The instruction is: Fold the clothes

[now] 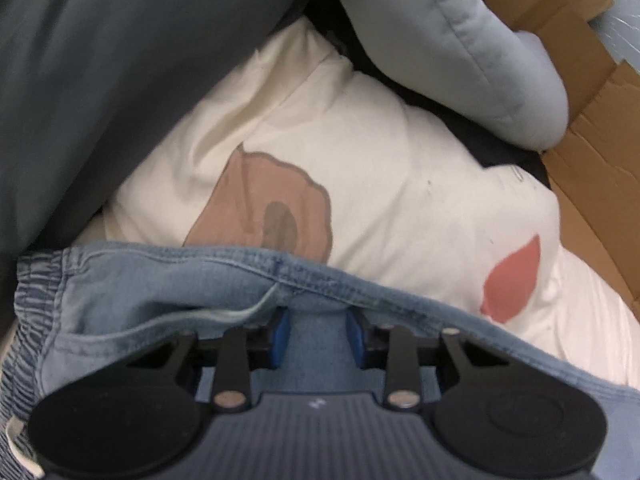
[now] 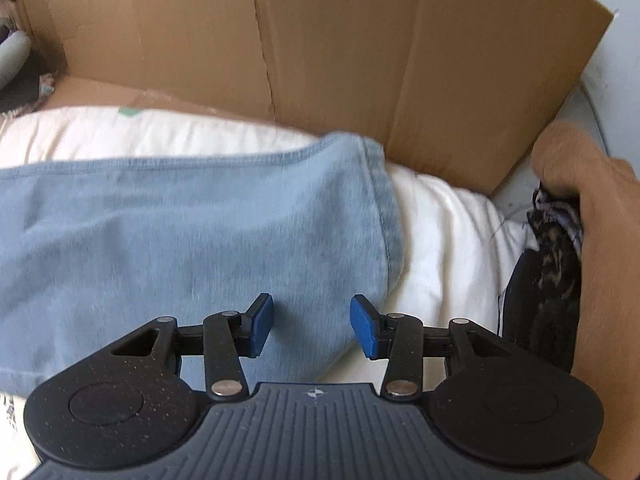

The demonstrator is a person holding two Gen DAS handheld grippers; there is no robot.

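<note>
Under denim waistband (image 1: 224, 276), left gripper (image 1: 318, 330) jaws' tips hidden.

Cardboard wall (image 2: 340, 52) closes off the far side behind the jeans (image 2: 192, 240). White quilt (image 2: 448, 232) right of the jeans lies open. Farther right, a hand (image 2: 600, 248) with dark cloth (image 2: 556, 248) blocks. Left of the jeans, grey cloth (image 1: 120, 80) crowds in.

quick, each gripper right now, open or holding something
left gripper: open, denim garment between its pads, not pinched
right gripper: open above the denim garment, holding nothing
</note>
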